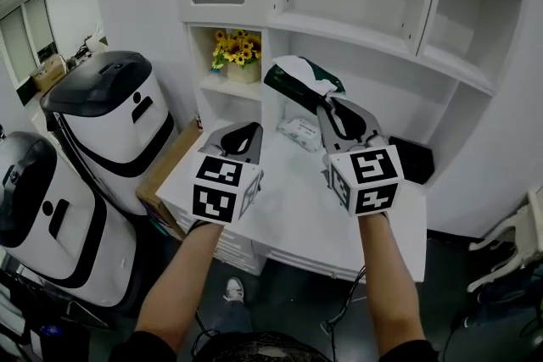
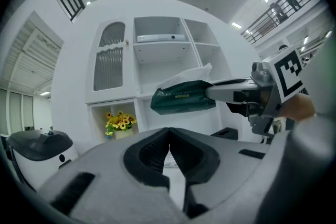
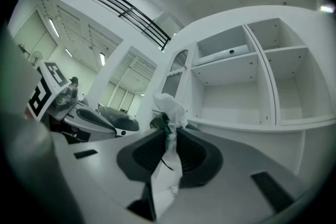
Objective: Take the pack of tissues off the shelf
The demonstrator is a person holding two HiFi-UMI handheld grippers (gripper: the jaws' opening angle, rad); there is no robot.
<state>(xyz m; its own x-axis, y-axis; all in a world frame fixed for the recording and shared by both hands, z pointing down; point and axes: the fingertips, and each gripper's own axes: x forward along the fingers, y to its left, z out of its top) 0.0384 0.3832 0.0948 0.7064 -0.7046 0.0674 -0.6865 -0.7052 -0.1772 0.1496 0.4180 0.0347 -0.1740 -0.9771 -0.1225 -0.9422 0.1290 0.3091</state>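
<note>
A tall white shelf unit [image 1: 373, 38] fills the back of the scene, most of its open compartments bare. To its left stand two bulky white-and-black machines [image 1: 102, 119]. In front of the unit a white tabletop [image 1: 297, 216] runs below the person's arms. The pack of tissues [image 1: 301, 85] is off the shelf and held in the air, in front of the unit's lower compartments and above the far part of the tabletop, touching neither. It is a soft, oblong pack in dark green wrapping with a band of pale print along its side, and a crumpled white tissue sticks up from its top. The right claw [image 1: 329, 108] is clamped on one end of it. In the right gripper view the pack shows edge-on, pinched between the dark pads with white material trailing down between the jaws. The left claw [image 1: 246, 131] hovers beside it at the left, lower and apart from the pack, its jaws together at the tips with nothing between them. A second, pale pack [image 1: 299, 131] lies flat on the tabletop under the held one, and a black object [image 1: 416, 158] sits to the right. A small pot of yellow sunflowers [image 1: 236, 48] stands in the low left compartment.
</note>
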